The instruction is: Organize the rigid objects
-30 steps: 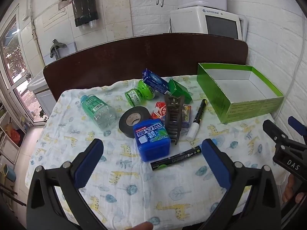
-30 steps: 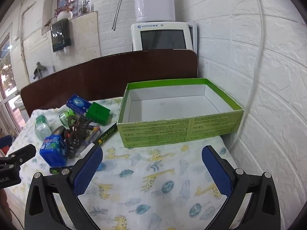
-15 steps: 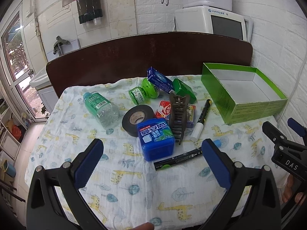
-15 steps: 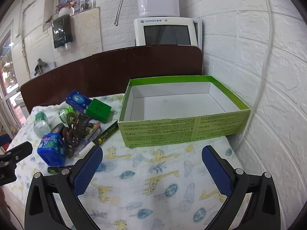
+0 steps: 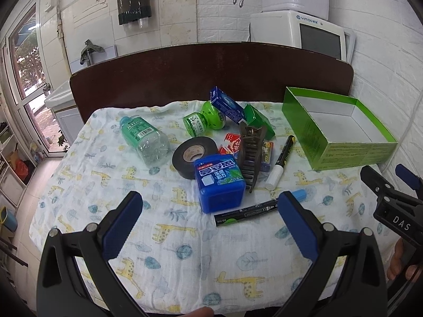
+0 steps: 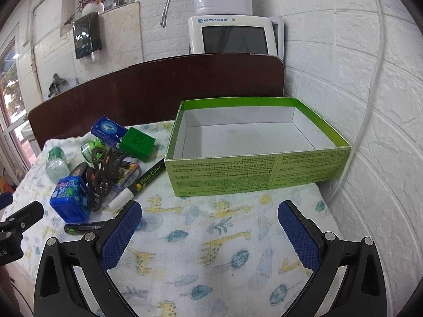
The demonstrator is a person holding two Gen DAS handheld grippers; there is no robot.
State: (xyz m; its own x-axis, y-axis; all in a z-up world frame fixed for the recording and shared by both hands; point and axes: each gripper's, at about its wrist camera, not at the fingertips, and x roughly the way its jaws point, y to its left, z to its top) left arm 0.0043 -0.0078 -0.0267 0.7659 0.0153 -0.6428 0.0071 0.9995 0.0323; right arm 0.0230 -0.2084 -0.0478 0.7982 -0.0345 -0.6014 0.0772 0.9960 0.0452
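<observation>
A pile of objects lies mid-table: a blue gum tub, black tape roll, brown hair claw, white-capped marker, black pen, clear bottle, green jar and small boxes. An empty green box stands at the right; it also shows in the right wrist view. My left gripper is open and empty, held above the cloth just short of the pile. My right gripper is open and empty in front of the green box.
A dark wooden headboard runs along the table's far edge. A white brick wall with a hanging tube closes the right side. A white appliance stands behind. The table drops off at the left toward a doorway.
Both grippers have drawn back and risen slightly, so the pile and the green box sit a little farther off. Nothing on the table has moved.
</observation>
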